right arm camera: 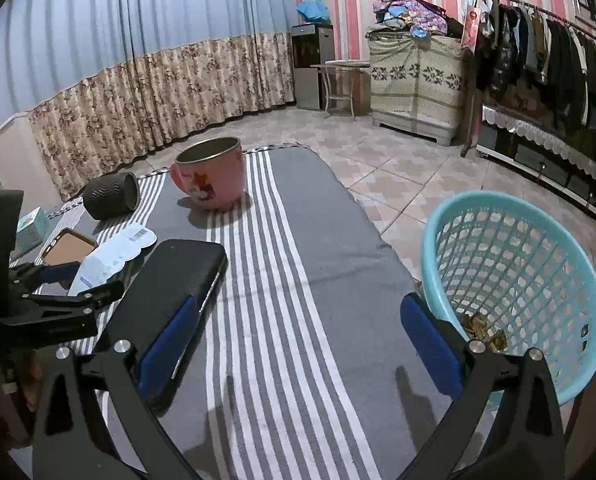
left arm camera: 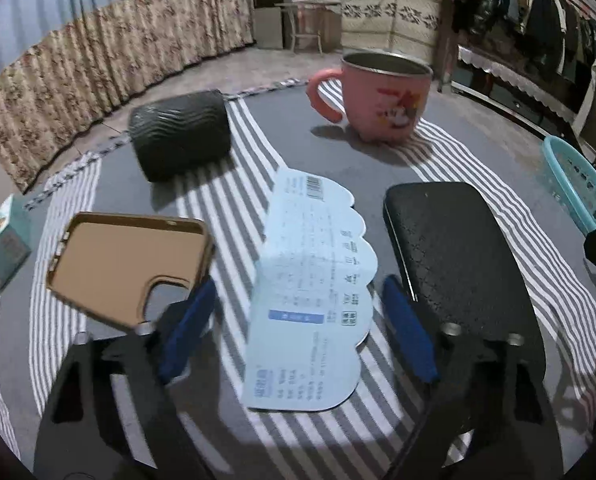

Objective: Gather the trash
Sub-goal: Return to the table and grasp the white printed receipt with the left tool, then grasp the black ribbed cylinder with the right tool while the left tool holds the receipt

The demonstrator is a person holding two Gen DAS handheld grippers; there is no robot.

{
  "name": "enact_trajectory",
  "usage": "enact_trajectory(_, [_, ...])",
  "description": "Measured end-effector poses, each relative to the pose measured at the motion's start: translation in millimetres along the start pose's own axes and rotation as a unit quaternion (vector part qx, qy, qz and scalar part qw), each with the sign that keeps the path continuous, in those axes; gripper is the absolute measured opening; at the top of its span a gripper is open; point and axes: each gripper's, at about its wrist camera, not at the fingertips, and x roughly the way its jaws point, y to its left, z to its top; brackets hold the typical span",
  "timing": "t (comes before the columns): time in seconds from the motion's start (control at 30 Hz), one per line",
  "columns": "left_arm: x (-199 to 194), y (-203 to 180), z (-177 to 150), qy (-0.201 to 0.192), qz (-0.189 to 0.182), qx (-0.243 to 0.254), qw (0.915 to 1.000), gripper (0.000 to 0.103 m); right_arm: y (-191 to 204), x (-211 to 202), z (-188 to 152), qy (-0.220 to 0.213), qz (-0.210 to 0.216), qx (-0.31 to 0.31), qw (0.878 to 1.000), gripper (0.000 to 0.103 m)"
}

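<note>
1. Nearest the left wrist camera, the left gripper (left arm camera: 298,332) hangs over the striped cloth (left arm camera: 226,152) with its blue pads (left arm camera: 186,328) spread wide either side of the paper (left arm camera: 309,292), holding nothing.
2. The pale blue printed paper, apparently the trash, lies creased between a tan phone case (left arm camera: 126,264) on the left and a black case (left arm camera: 457,256) on the right.
3. Farther off stand a pink mug (left arm camera: 381,100) and a dark roll (left arm camera: 182,136).
4. The right gripper (right arm camera: 298,344) is also agape and empty, beside the teal basket (right arm camera: 537,240), which already holds scraps.
5. The step in hand looks like reaching for the paper; next calls for lowering and pinching its raised fold, then carrying it right to the basket.
</note>
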Motion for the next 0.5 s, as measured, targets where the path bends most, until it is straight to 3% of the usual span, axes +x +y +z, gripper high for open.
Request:
enact_trajectory(0.1, [-2, -1, -1, 0.000, -0.014, 0.002, 0.9999, 0.053, 1, 0, 0, -0.001, -0.001, -0.002, 1.000, 0.098])
enact_trajectory(0.33, [-44, 11, -8, -0.048, 0.006, 0.007, 0.9988, 0.053, 18, 0, 8, -0.003, 0.002, -0.022, 1.000, 0.098])
enact_trajectory(0.5, [-87, 50, -11, -0.102, 0.064, -0.001, 0.9927, 0.053, 55, -1, 21, -0.014, 0.017, -0.047, 0.999, 0.098])
